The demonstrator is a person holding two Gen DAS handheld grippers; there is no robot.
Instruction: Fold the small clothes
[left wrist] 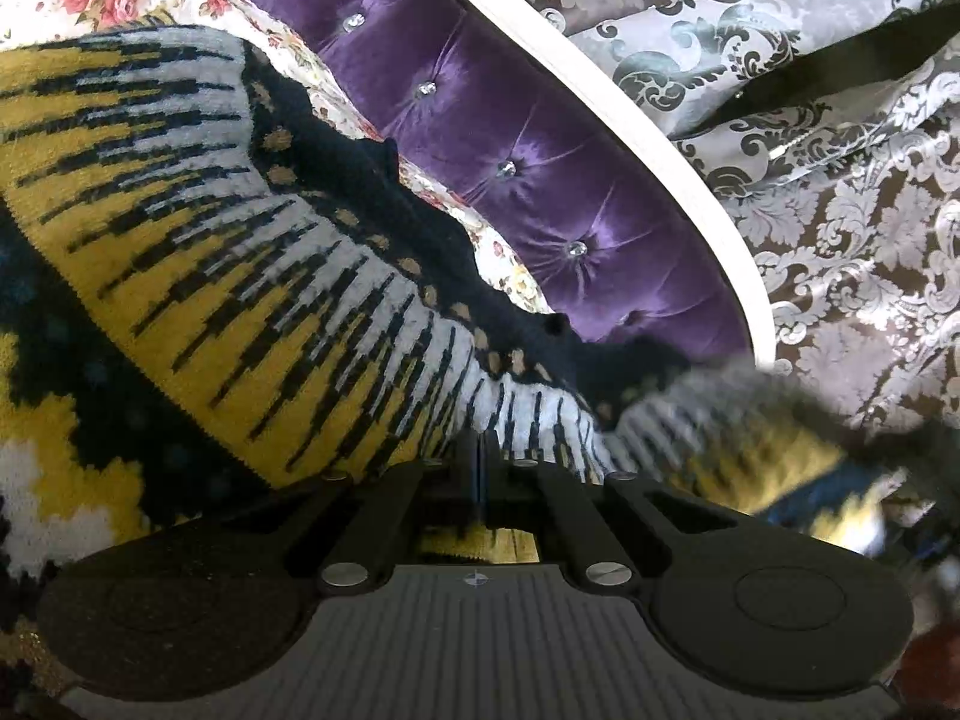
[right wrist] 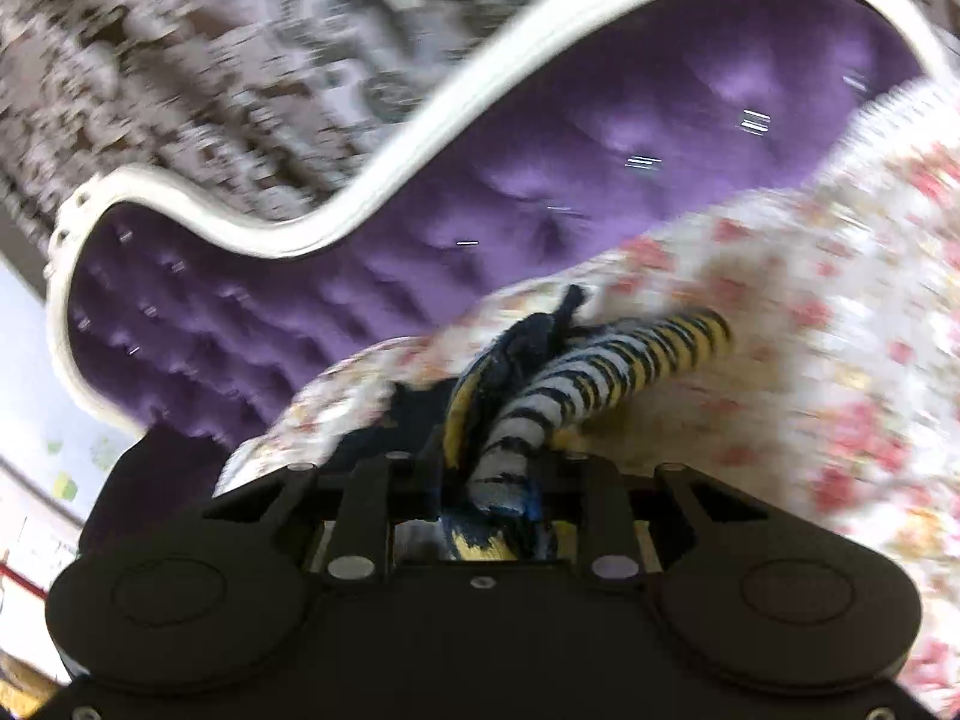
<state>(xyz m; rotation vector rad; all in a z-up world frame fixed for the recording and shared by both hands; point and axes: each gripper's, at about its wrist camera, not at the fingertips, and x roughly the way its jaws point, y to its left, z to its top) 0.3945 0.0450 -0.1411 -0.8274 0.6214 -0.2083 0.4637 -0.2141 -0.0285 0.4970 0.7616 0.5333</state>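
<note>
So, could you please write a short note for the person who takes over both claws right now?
Left claw: shut on the edge of the knitted sweater, yellow, white and dark.
Right claw: shut on a bunched part of the same sweater.
The sweater lies on the floral bedspread, in front of the purple headboard.
Done: both grips taken.
Left: no finished fold shows yet; the right view is blurred, so check it before going on.

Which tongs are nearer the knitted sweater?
Neither: both grip it. Left tongs are shut on the sweater at its patterned edge; right tongs clamp a bunched fold.
</note>
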